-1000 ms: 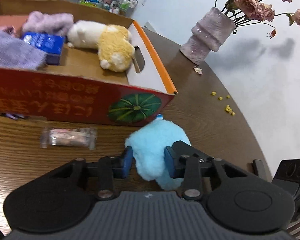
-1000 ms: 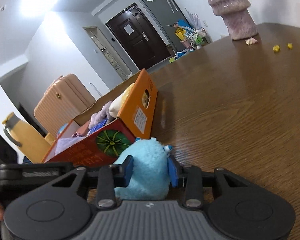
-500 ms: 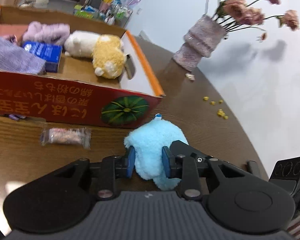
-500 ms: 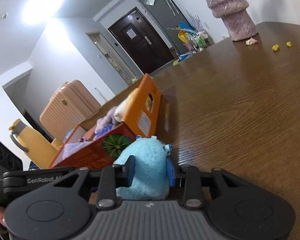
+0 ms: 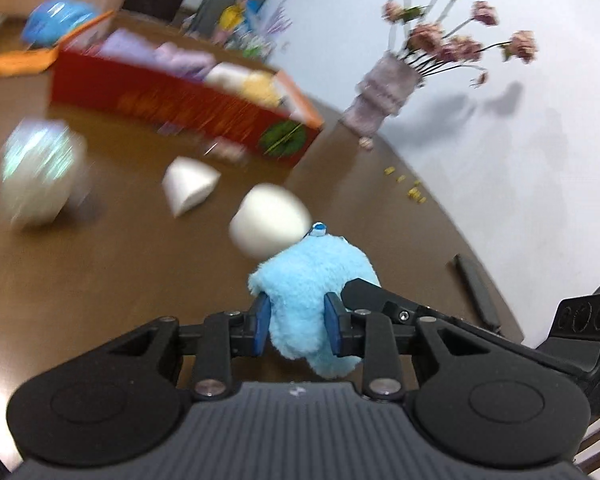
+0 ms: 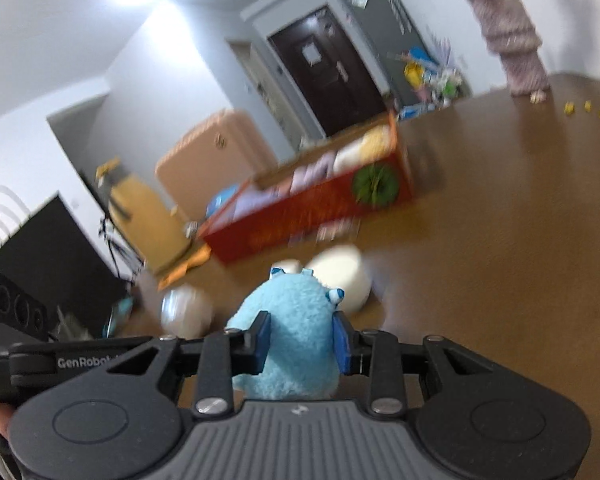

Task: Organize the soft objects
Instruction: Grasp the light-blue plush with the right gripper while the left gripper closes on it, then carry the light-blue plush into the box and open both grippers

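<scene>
Both grippers, left (image 5: 295, 323) and right (image 6: 301, 338), clamp the blue plush (image 5: 314, 288), unboxed, with the part-filled box (image 5: 188, 104) well ahead.

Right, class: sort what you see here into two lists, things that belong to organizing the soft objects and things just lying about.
Part of the job:
blue plush toy, pinched by the left claw and the right claw
red box with soft toys inside
white foam pieces

Lying about:
vase of flowers
yellow crumbs
wrapped packet
</scene>
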A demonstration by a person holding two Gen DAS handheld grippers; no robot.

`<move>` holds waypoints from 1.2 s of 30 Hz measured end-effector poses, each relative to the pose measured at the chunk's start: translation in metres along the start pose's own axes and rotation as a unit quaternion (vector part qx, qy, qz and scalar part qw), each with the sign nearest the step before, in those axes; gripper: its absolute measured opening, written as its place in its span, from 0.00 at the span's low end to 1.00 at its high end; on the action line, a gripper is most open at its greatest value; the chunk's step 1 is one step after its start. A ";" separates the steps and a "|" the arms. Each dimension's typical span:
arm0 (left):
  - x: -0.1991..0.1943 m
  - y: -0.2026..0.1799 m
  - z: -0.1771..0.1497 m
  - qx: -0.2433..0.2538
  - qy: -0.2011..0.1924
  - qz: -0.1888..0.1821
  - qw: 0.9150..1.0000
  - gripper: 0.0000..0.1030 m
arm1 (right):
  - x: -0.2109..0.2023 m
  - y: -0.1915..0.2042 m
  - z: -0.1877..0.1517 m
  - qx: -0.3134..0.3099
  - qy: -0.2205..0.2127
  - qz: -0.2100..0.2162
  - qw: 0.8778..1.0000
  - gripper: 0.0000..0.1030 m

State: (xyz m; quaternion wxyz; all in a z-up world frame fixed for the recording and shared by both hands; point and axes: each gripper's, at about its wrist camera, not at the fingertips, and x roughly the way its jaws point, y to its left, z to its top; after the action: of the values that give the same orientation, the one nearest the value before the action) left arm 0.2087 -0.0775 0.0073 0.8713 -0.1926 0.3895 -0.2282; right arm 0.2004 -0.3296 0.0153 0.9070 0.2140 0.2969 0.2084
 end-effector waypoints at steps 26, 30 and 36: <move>0.106 0.022 0.211 -0.008 -0.036 -0.037 0.999 0.28 | 0.120 -0.012 0.194 -0.030 -0.006 -0.027 0.999 0.31; 0.152 0.040 0.235 -0.021 0.002 -0.025 0.999 0.27 | 0.164 -0.033 0.206 -0.018 0.019 -0.053 0.998 0.32; 0.195 0.063 0.234 -0.034 0.054 -0.001 0.998 0.27 | 0.197 -0.049 0.200 -0.018 0.050 -0.091 0.994 0.35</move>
State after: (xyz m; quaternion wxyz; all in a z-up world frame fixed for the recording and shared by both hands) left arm 0.5198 -0.0953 0.0051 0.8416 -0.2098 0.4435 -0.2257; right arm 0.4835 -0.3226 0.0479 0.9100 0.1590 0.3563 0.1404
